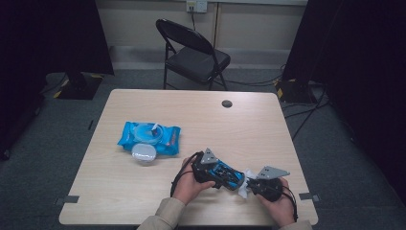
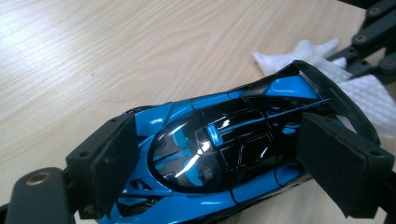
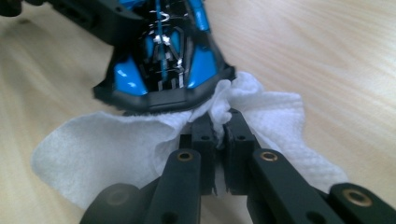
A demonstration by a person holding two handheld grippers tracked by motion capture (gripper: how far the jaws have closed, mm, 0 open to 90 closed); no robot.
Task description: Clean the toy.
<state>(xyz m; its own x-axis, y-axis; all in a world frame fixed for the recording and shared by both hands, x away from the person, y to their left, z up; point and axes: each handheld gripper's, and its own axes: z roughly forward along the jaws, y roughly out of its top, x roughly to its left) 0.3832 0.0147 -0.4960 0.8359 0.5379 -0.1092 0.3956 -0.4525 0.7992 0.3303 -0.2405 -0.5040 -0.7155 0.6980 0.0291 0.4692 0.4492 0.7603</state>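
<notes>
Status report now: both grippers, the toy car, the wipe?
Left gripper shut on car. Right gripper shut on wipe, wipe at car's rear. Nothing in the way; wipe pack apart on table.

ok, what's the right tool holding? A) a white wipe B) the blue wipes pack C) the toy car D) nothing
A: the right tool is shut on the white wipe, bunched between its pads against the car's rear; the left tool grips the car.
</notes>
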